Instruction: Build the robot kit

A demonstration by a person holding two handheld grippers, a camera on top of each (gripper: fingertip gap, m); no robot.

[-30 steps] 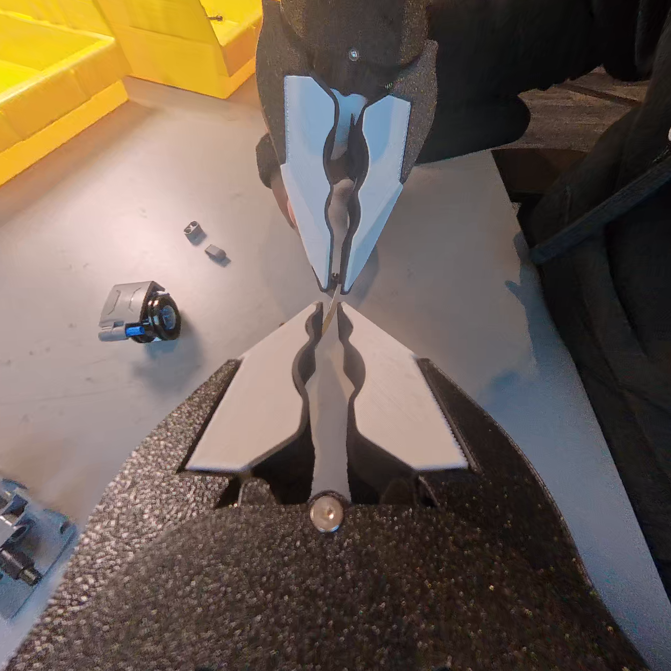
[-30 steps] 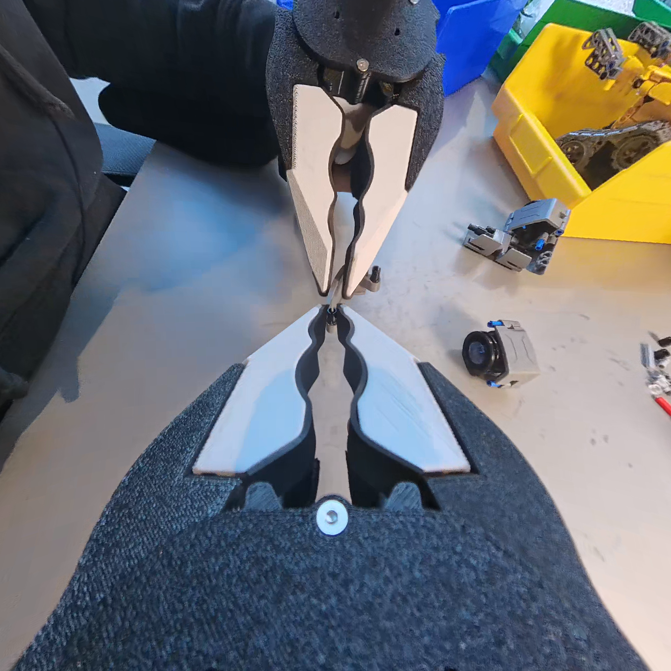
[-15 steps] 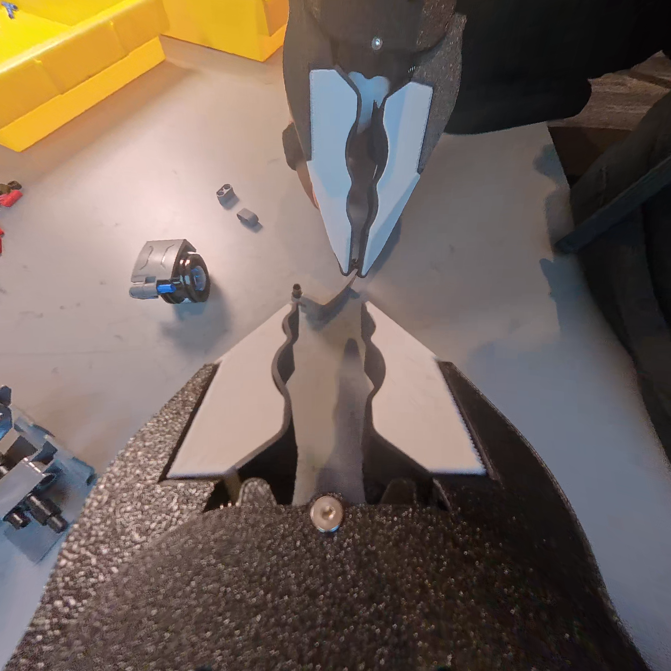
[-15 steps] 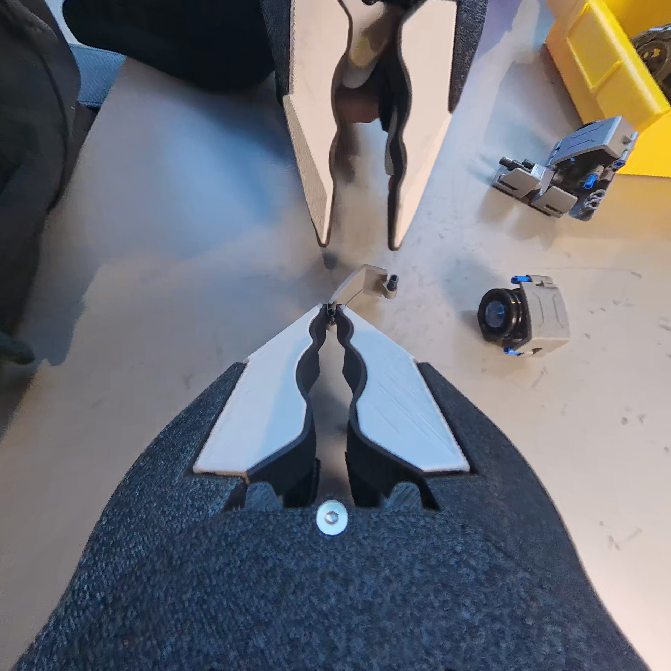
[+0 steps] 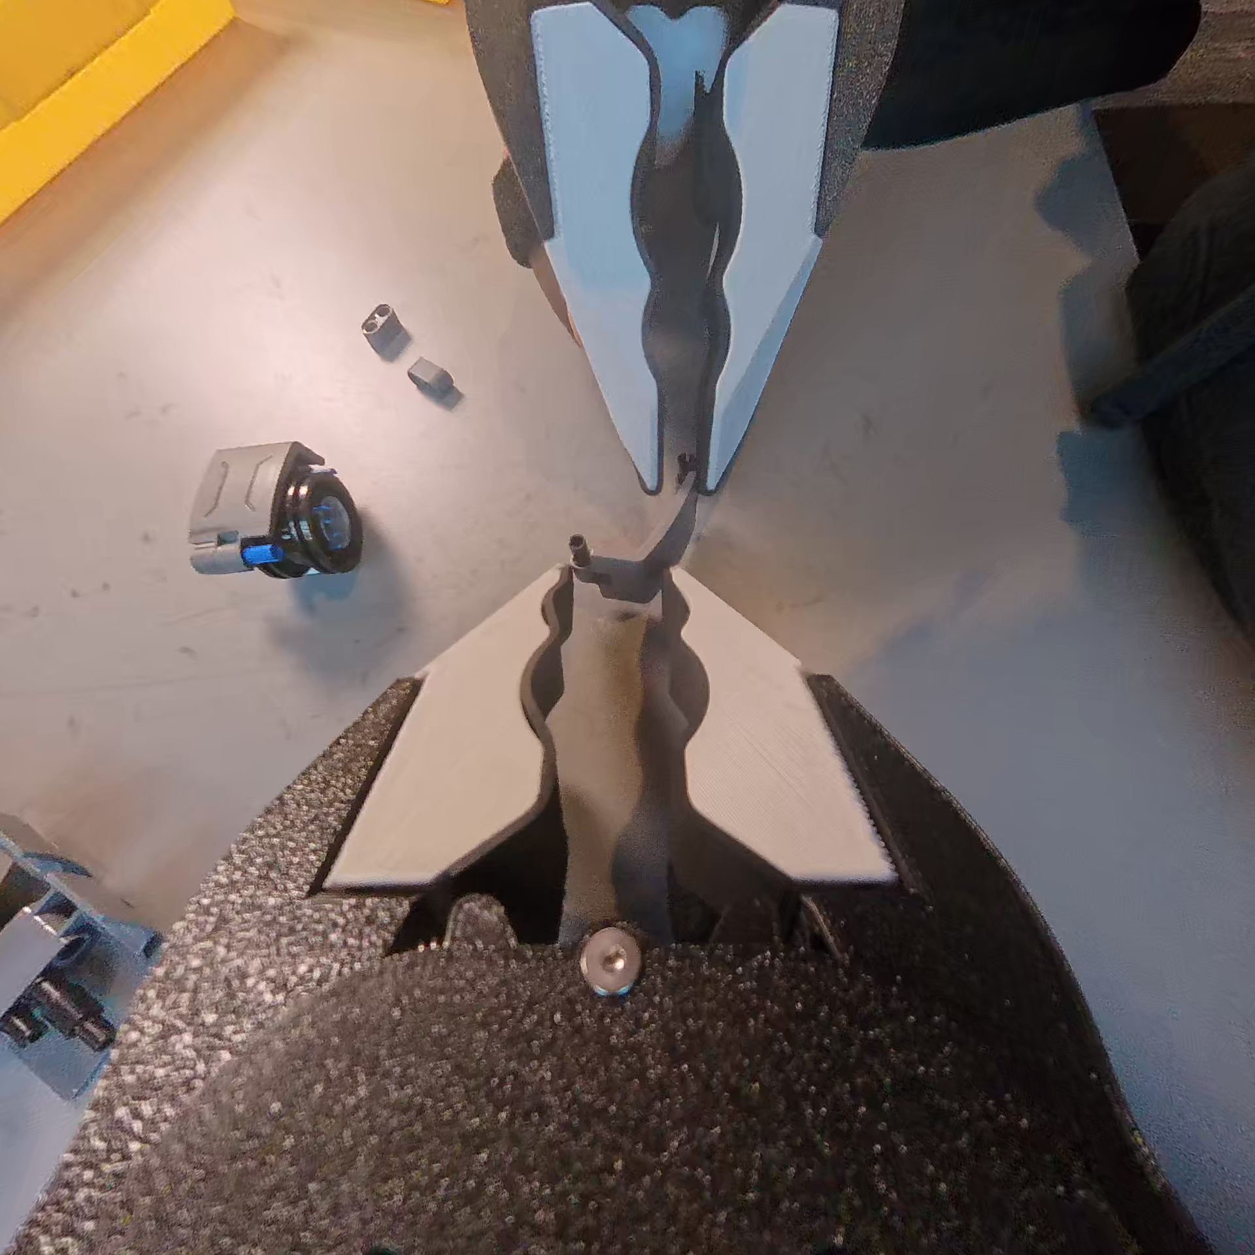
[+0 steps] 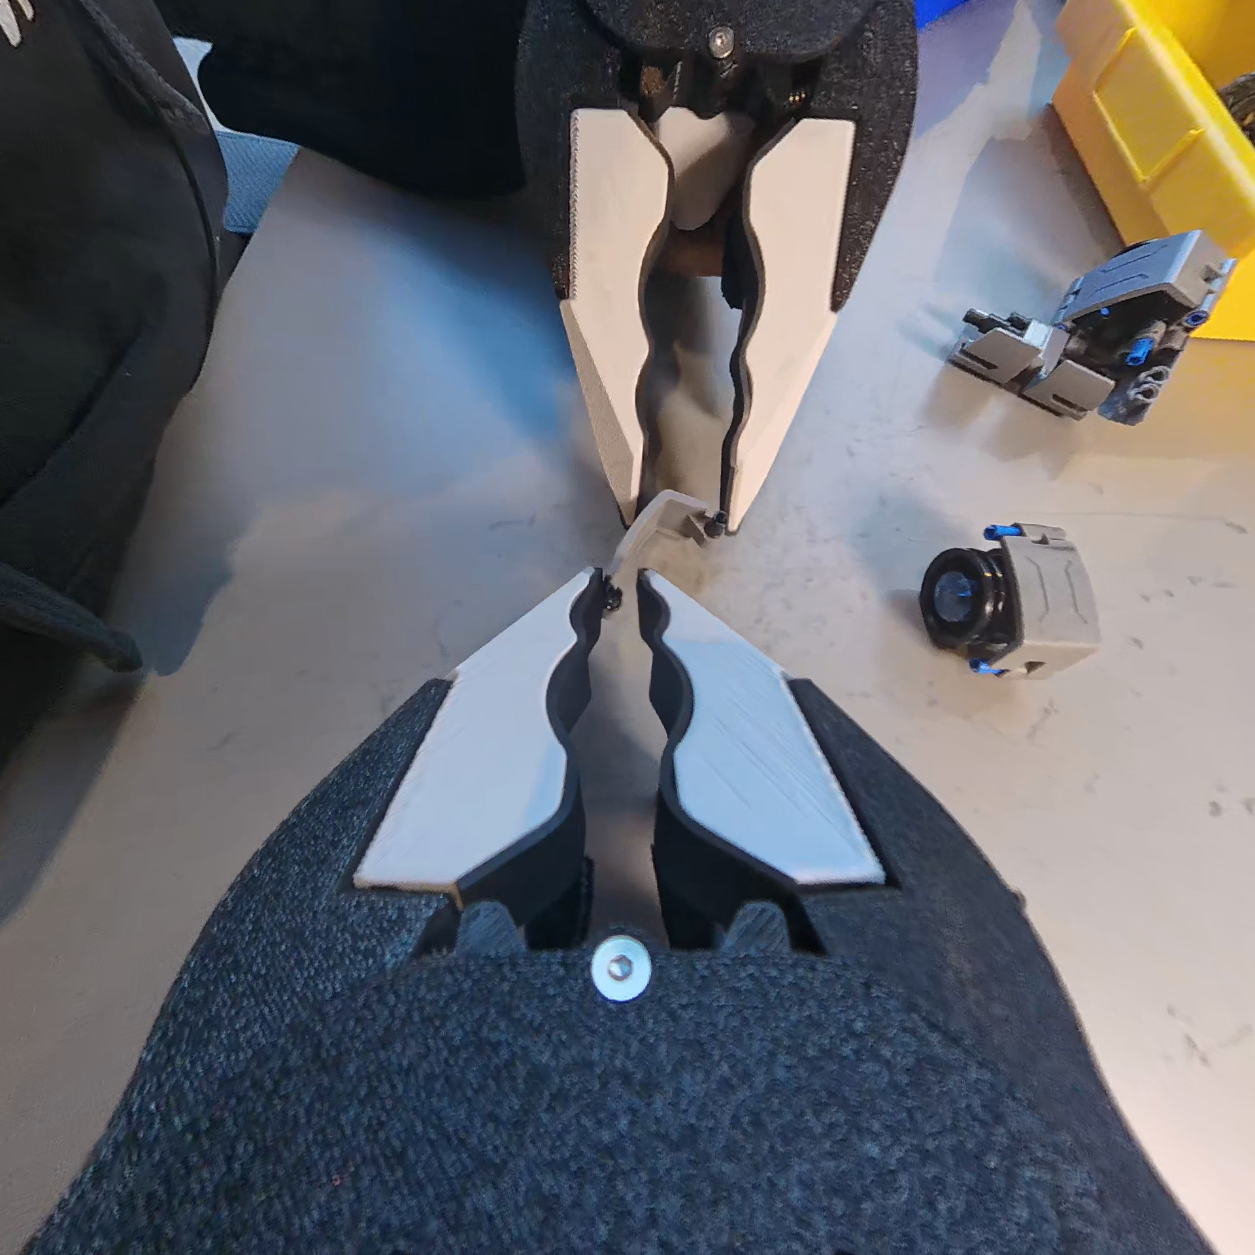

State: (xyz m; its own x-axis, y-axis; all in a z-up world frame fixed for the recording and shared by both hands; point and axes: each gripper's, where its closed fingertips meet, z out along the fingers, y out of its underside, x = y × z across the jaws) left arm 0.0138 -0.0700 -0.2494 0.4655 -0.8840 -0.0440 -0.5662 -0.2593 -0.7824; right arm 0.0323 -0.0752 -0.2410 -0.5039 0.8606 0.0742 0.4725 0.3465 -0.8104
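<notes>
A small grey bent building-toy piece (image 5: 628,567) with black pins hangs just above the grey table (image 5: 204,679), between two facing grippers. My left gripper (image 5: 618,574) is shut on its wider end, one fingertip at each side. My right gripper (image 6: 619,576) faces it, jaws slightly apart. The piece's thin end (image 6: 628,543) with a black pin rests against its left fingertip (image 6: 591,584). In the right wrist view the left gripper (image 6: 679,519) spans the piece. In the left wrist view the right gripper (image 5: 680,485) shows a gap around the thin end.
A grey-and-black lens-like module (image 5: 271,523) with a blue pin lies on the table, also in the right wrist view (image 6: 1012,611). Two small dark connectors (image 5: 387,329) lie beyond it. A grey assembly (image 6: 1086,339) sits by a yellow bin (image 6: 1154,102). A person's dark clothing (image 6: 81,339) borders the table edge. The tips of both grippers are at nearly the same place.
One second ago both grippers pinched the piece. The left then opened and has now closed on its wider end. The right has just opened slightly.
</notes>
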